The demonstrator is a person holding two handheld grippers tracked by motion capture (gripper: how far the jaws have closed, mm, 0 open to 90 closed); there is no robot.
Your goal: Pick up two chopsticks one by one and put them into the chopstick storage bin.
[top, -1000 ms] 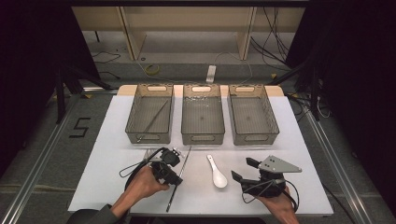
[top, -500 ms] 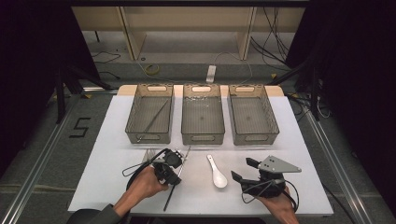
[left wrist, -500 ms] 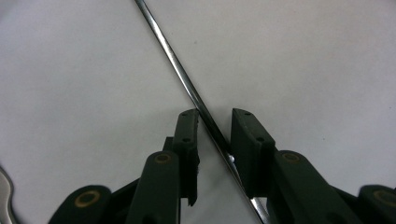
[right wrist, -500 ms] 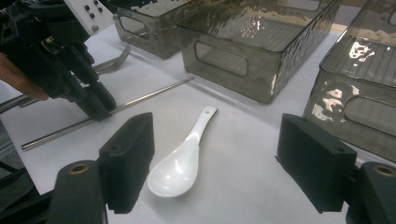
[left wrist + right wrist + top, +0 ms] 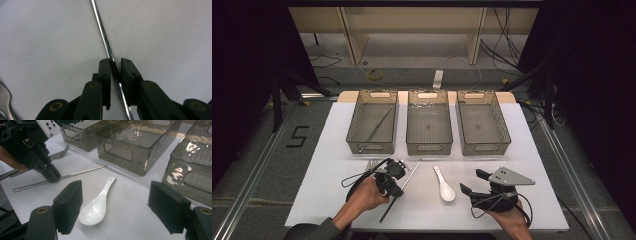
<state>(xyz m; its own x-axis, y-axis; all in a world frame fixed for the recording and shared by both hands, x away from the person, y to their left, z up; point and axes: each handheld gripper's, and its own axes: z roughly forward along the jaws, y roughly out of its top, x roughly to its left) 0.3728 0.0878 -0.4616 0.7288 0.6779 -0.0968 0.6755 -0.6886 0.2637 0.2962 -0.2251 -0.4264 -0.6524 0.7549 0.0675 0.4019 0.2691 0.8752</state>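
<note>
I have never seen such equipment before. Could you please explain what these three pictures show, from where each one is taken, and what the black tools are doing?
A person sits at a white table and holds a black two-jaw gripper in each hand. The high view looks down from above the table. The other two views come from small cameras riding on each gripper, looking along its jaws.

On the table stand three grey bins; the left one holds a thin metal rod. In front lie a white spoon, a fork and a long metal stick.

The left gripper has just been closing on the metal stick, which sits between its jaws. The right gripper is open and holds nothing; the spoon lies just ahead of it.
</note>
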